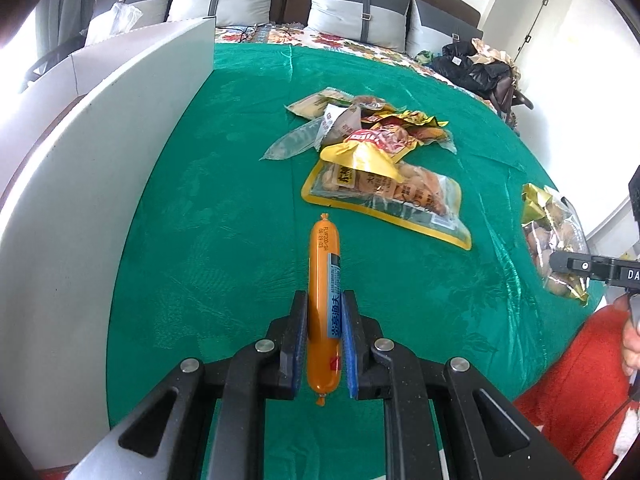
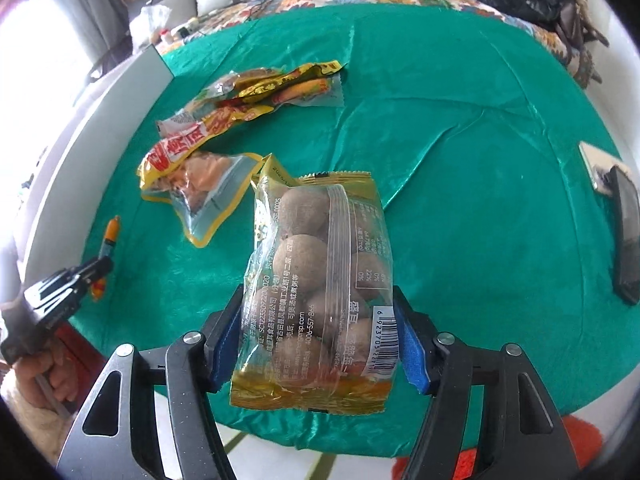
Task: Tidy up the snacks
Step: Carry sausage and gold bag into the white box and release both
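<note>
My left gripper (image 1: pixel 325 300) is shut on an orange sausage stick (image 1: pixel 323 280) with a blue label, which points forward over the green cloth (image 1: pixel 224 208). The same sausage (image 2: pixel 110 236) and left gripper (image 2: pixel 94 270) show at the left in the right wrist view. My right gripper (image 2: pixel 318 296) is shut on a clear bag of round brown snacks (image 2: pixel 320 280) with gold ends. That bag (image 1: pixel 554 236) and the right gripper (image 1: pixel 560 262) show at the right edge of the left wrist view. A pile of snack packets (image 1: pixel 376 140) lies ahead, also seen in the right wrist view (image 2: pixel 224 120).
A white box wall (image 1: pixel 80 184) stands along the left of the cloth. A dark phone-like object (image 2: pixel 626 236) lies at the cloth's right edge. Pillows (image 1: pixel 360 12) and a black bag (image 1: pixel 472 68) lie on the bed behind. A red rug (image 1: pixel 576 380) is below right.
</note>
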A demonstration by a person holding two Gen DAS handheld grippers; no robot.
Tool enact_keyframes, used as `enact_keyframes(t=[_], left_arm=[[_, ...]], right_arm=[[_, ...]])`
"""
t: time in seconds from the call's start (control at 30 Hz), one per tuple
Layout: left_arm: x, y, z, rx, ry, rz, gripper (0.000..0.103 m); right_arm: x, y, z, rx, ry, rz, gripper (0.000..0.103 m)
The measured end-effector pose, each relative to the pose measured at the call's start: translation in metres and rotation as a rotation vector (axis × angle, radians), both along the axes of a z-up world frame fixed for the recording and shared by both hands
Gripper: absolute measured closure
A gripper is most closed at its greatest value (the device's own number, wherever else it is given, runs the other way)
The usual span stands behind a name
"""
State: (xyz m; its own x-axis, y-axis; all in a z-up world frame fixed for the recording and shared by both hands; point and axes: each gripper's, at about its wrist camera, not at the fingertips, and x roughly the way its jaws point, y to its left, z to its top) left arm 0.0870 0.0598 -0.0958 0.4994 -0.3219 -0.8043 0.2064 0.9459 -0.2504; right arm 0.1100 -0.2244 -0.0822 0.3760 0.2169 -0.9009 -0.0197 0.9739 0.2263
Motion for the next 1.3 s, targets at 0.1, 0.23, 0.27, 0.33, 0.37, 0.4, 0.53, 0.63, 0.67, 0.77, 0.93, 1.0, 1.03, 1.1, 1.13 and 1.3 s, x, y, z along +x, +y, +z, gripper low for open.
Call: enact_keyframes(t=[0.1, 0.23, 0.27, 0.33, 0.37, 0.4, 0.53, 0.63, 0.67, 0.77, 0.93, 1.0, 1.03, 1.1, 1.13, 1.3], left_arm=[[-0.006, 0.007, 0.020, -0.088, -0.007, 0.009, 0.088], [-0.012, 0.036, 0.061, -0.199, -0.057, 0.068, 0.088], [-0.013, 0.050, 0.074, -0.223, -0.076, 0.096, 0.088], [-0.016, 0.081, 0.094, -0.240, -0.114, 0.161, 0.088], [-0.017, 0.096, 0.102, -0.238, -0.130, 0.198, 0.088], [-0.018, 0.113, 0.108, -0.229, -0.140, 0.239, 0.088], [-0.018, 0.185, 0.114, -0.143, -0.137, 0.416, 0.088], [-0.017, 0.226, 0.108, -0.065, -0.110, 0.511, 0.088], [-0.017, 0.236, 0.104, -0.024, -0.102, 0.533, 0.088], [-0.020, 0.253, 0.091, 0.055, -0.077, 0.568, 0.088], [-0.023, 0.262, 0.070, 0.137, -0.023, 0.603, 0.034], [-0.030, 0.260, 0.074, 0.146, -0.059, 0.610, 0.024], [-0.032, 0.257, 0.077, 0.148, -0.071, 0.602, 0.024], [-0.031, 0.246, 0.079, 0.150, -0.079, 0.585, 0.023], [-0.031, 0.238, 0.080, 0.145, -0.084, 0.572, 0.023], [-0.029, 0.173, 0.095, 0.117, -0.138, 0.448, 0.022]], right_arm=[[-0.006, 0.007, 0.005, 0.120, 0.001, -0.017, 0.034], [0.001, 0.039, 0.025, 0.257, -0.040, 0.005, 0.034], [0.005, 0.050, 0.033, 0.282, -0.057, 0.019, 0.034], [0.012, 0.077, 0.052, 0.329, -0.093, 0.058, 0.034], [0.015, 0.093, 0.062, 0.351, -0.114, 0.086, 0.034], [0.020, 0.111, 0.072, 0.369, -0.133, 0.117, 0.034], [0.031, 0.193, 0.104, 0.418, -0.186, 0.267, 0.034], [0.038, 0.257, 0.119, 0.420, -0.201, 0.373, 0.034], [0.041, 0.280, 0.122, 0.412, -0.208, 0.408, 0.034], [0.045, 0.334, 0.120, 0.392, -0.206, 0.478, 0.034], [0.050, 0.381, 0.089, 0.354, -0.149, 0.535, 0.027], [0.049, 0.373, 0.084, 0.358, -0.157, 0.517, 0.027], [0.049, 0.365, 0.083, 0.364, -0.170, 0.513, 0.027], [0.044, 0.341, 0.087, 0.337, -0.212, 0.503, 0.027], [0.042, 0.328, 0.086, 0.314, -0.234, 0.499, 0.027], [0.030, 0.247, 0.052, 0.123, -0.300, 0.452, 0.026]])
